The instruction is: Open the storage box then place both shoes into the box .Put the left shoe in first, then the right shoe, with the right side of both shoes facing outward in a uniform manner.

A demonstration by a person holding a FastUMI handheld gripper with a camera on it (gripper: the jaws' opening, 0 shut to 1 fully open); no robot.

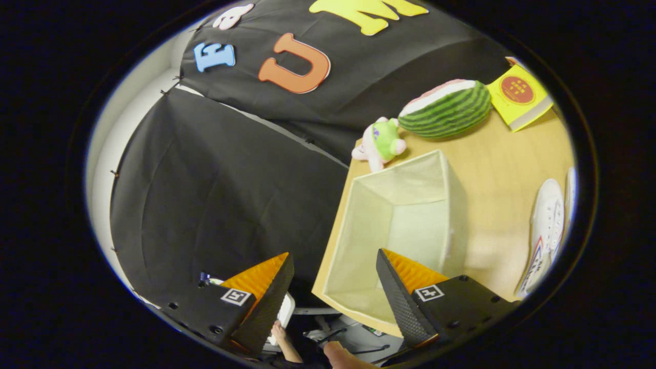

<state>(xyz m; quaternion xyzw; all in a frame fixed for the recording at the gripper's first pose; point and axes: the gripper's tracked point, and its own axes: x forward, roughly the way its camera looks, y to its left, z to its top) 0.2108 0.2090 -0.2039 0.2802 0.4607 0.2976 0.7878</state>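
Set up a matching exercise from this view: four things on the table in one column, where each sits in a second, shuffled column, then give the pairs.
Things:
1. storage box
2. watermelon toy
3. yellow book
4. white shoes

Places:
A. at the table's far corner, beyond the watermelon
B. open and empty at the table's edge, just ahead of the fingers
C. beside the small plush toy, beyond the box
D. lying on the wood off to the box's right

Pairs: 1-B, 2-C, 3-A, 4-D

The gripper is open, its fingers apart and holding nothing.
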